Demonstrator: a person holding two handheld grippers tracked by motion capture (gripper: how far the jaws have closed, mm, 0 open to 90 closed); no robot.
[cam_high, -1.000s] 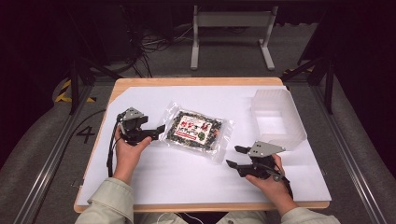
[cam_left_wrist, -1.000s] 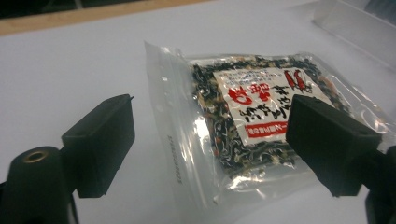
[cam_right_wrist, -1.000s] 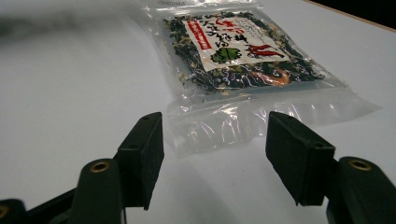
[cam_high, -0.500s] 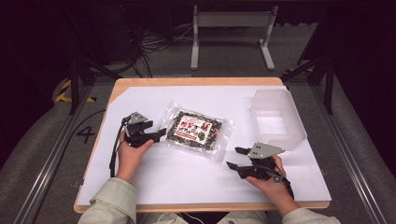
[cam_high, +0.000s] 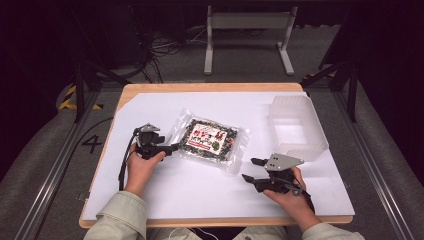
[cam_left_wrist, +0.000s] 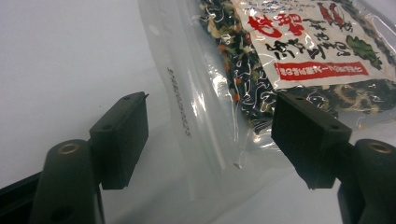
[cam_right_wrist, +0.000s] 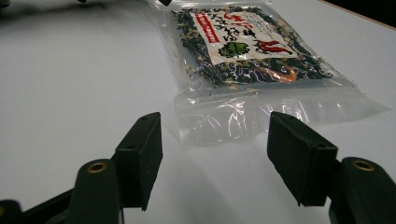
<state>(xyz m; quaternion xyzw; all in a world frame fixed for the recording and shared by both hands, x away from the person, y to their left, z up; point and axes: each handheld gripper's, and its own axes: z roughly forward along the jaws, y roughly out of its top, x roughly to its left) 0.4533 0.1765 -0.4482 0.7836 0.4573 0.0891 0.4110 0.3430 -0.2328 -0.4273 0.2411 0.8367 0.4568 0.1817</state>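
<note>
A clear bag of dark dried mix with a red-and-white label (cam_high: 210, 140) lies flat mid-table. My left gripper (cam_high: 172, 147) sits low at the bag's left edge. In the left gripper view its jaws (cam_left_wrist: 210, 116) straddle the bag's clear sealed edge (cam_left_wrist: 201, 121) without pressing on it; they have just been opening slightly. My right gripper (cam_high: 250, 169) rests near the bag's lower right corner, open. In the right gripper view (cam_right_wrist: 215, 135) that clear corner of the bag (cam_right_wrist: 243, 46) lies just ahead of the jaws, with nothing between them.
A translucent plastic tub (cam_high: 297, 127) stands at the right side of the table. A white sheet (cam_high: 165, 195) covers the wooden tabletop. Beyond the table's far edge there are metal frames and cables on a dark floor.
My left gripper has sunk and slid right to the bag's left edge. Its jaws narrowed a little. The right gripper and the bag have stayed in place.
</note>
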